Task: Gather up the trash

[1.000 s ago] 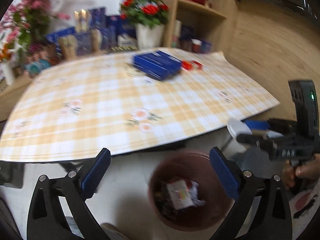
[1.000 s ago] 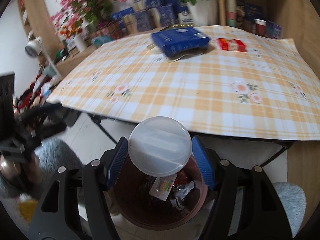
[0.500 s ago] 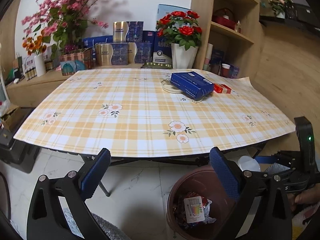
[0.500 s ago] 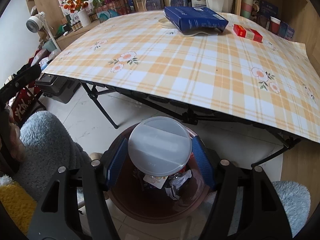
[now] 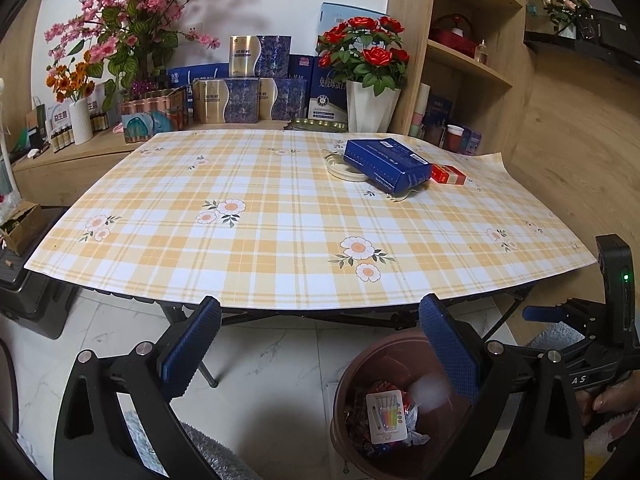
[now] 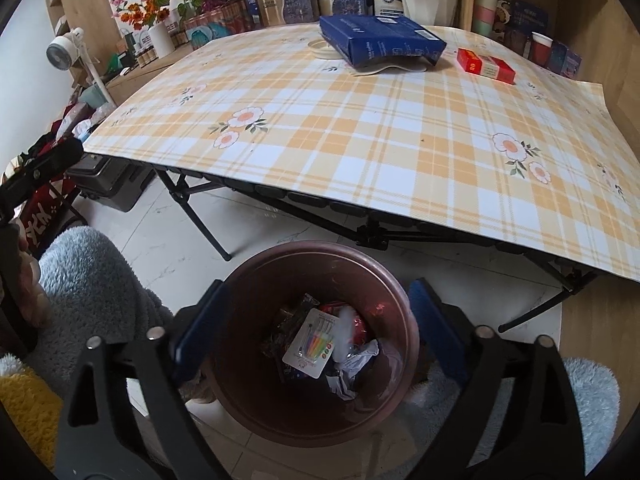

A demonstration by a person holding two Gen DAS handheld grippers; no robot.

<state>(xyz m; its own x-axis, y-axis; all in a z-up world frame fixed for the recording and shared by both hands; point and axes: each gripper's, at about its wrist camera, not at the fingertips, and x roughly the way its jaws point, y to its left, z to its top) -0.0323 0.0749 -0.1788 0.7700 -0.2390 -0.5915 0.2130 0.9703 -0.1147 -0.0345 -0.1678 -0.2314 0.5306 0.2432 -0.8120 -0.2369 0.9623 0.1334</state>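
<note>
A brown trash bin stands on the floor in front of the table; it also shows in the left wrist view. It holds a card of coloured pens, crumpled wrappers and a blurred clear plastic cup falling in. My right gripper is open and empty right above the bin. My left gripper is open and empty, left of the bin, above the floor. On the checked tablecloth lie a blue box, a white round lid under it and a red pack.
The table has black folding legs. Boxes, a white vase of red roses and pink flowers stand behind it. A wooden shelf is at the right. Grey fluffy slippers flank the bin.
My right gripper opened and let go of the clear plastic cup, which drops into the bin. The left gripper rose and steadied, still open.
</note>
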